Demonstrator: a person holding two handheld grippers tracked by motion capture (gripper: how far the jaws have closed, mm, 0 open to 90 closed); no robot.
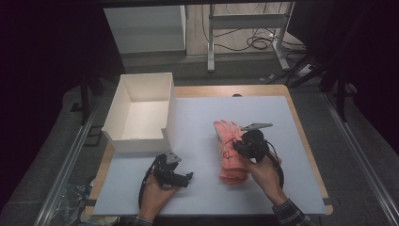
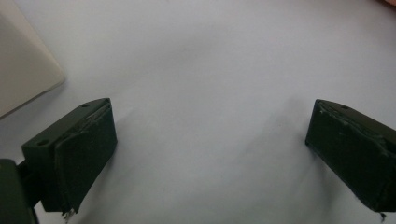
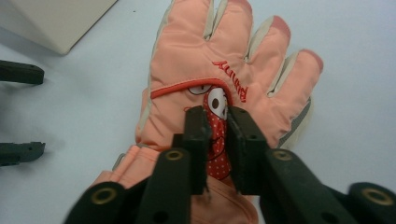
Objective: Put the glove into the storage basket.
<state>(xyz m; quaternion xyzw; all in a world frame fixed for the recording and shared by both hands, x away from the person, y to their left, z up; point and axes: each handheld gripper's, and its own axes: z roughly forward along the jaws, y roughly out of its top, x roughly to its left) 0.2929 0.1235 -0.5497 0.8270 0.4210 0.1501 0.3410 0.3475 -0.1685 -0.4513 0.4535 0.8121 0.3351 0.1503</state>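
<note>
While the right gripper (image 3: 217, 116) bears down on the back of the pink glove (image 3: 205, 60), its two black jaws stand only a narrow gap apart, and the red dotted patch of the glove's emblem shows in that gap. Whether the pads actually pinch the fabric cannot be told; the tips appear to rest on it or just above it. From the high view, the right gripper (image 1: 245, 146) sits over the middle of the glove (image 1: 230, 157), held by a hand in a checked sleeve.

The glove lies flat on the white table sheet (image 1: 197, 141), right of centre, fingers pointing away from the person, cuff nearest. A second layer of pink shows beneath its near end, so it may be a stacked pair.

The left gripper (image 1: 176, 175) rests low over the sheet at the near left, well apart from the glove. In the left gripper view its jaws are spread wide with bare white sheet (image 2: 205, 93) between them; nothing is held or touched.

A white open-topped box (image 1: 141, 110) stands at the far left of the table; its corner shows in both gripper views (image 2: 23, 70). It is near the left gripper and well apart from the glove. Nothing lies between either gripper and the glove.
</note>
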